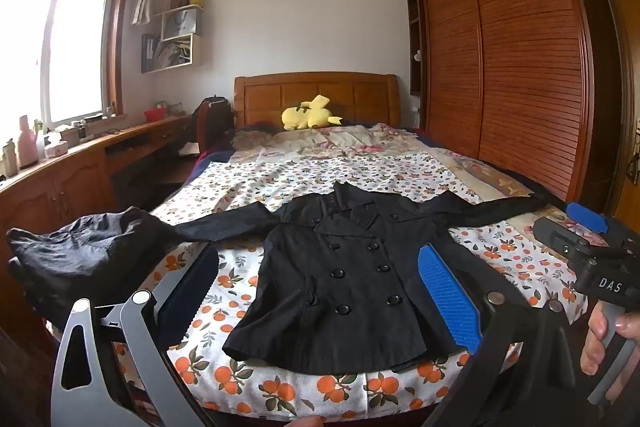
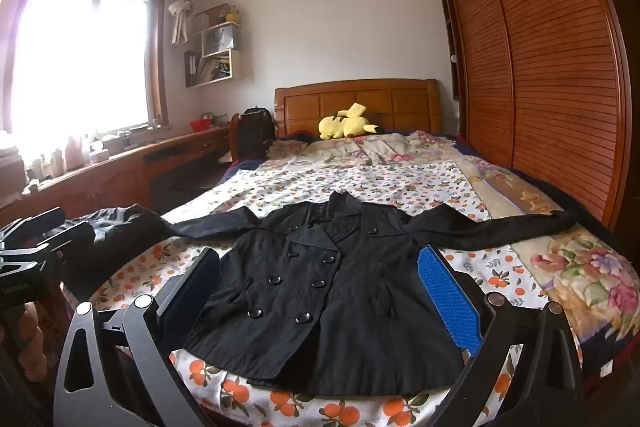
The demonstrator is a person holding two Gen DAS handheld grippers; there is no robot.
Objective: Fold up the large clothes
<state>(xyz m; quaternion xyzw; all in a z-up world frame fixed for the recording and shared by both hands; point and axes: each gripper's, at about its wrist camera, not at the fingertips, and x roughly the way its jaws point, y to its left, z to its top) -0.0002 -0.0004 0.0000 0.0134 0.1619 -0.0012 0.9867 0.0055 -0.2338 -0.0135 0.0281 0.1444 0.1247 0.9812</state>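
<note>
A black double-breasted coat point(image 1: 340, 279) lies flat, front up, on the bed near its foot, sleeves spread to both sides; it also shows in the right wrist view point(image 2: 332, 291). My left gripper point(image 1: 320, 291) is open and empty, held above the foot of the bed, fingers either side of the coat's lower half in view. My right gripper point(image 2: 320, 291) is open and empty, likewise above the coat's hem. The right gripper also shows at the right edge of the left wrist view point(image 1: 580, 227), and the left gripper at the left edge of the right wrist view point(image 2: 52, 243).
The bed has an orange-print sheet point(image 1: 280, 179) and a floral quilt point(image 2: 592, 267). A second dark garment point(image 1: 80, 251) lies bunched at the bed's left corner. A yellow plush toy point(image 1: 308, 115) sits by the headboard. A wooden desk point(image 1: 60, 179) stands left, a wardrobe point(image 1: 520, 67) right.
</note>
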